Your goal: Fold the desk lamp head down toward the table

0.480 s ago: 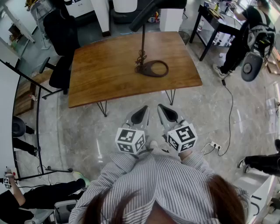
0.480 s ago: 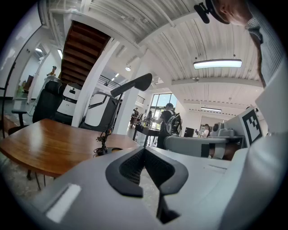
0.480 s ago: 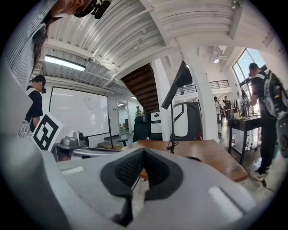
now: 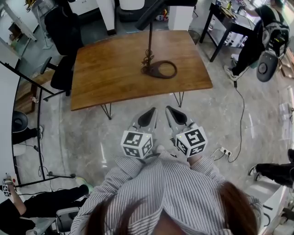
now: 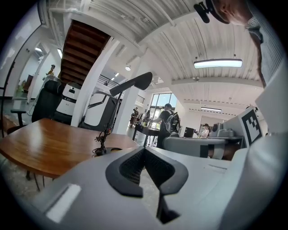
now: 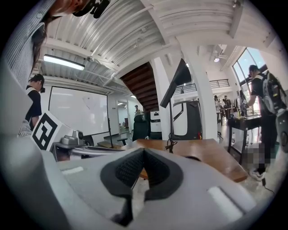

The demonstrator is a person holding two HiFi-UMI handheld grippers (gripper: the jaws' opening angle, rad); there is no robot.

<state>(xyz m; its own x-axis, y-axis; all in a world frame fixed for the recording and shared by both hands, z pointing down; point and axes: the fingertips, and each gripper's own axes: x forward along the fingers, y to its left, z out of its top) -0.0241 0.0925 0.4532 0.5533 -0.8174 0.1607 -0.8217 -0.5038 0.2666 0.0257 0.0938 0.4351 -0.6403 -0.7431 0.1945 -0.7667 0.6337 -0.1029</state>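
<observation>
A black desk lamp stands on the brown wooden table [image 4: 110, 78]. Its ring-shaped base [image 4: 159, 69] sits right of the table's middle, with a cord bunched at the foot of the thin upright stem [image 4: 150, 43]. The long lamp head [image 4: 151, 11] is raised and slants up to the right. The head also shows in the left gripper view [image 5: 133, 83] and the right gripper view [image 6: 178, 80]. My left gripper [image 4: 147, 118] and right gripper [image 4: 176, 116] are side by side close to my body, short of the table's near edge. Both are shut with nothing in them, in the left [image 5: 144, 151] and right [image 6: 143, 152] gripper views alike.
A black office chair [image 4: 64, 41] stands at the table's left. A black side table [image 4: 225, 25] and a person with a backpack [image 4: 264, 32] are at the back right. A cable and power strip [image 4: 225, 152] lie on the floor at my right. A black stand [image 4: 40, 119] is on the left.
</observation>
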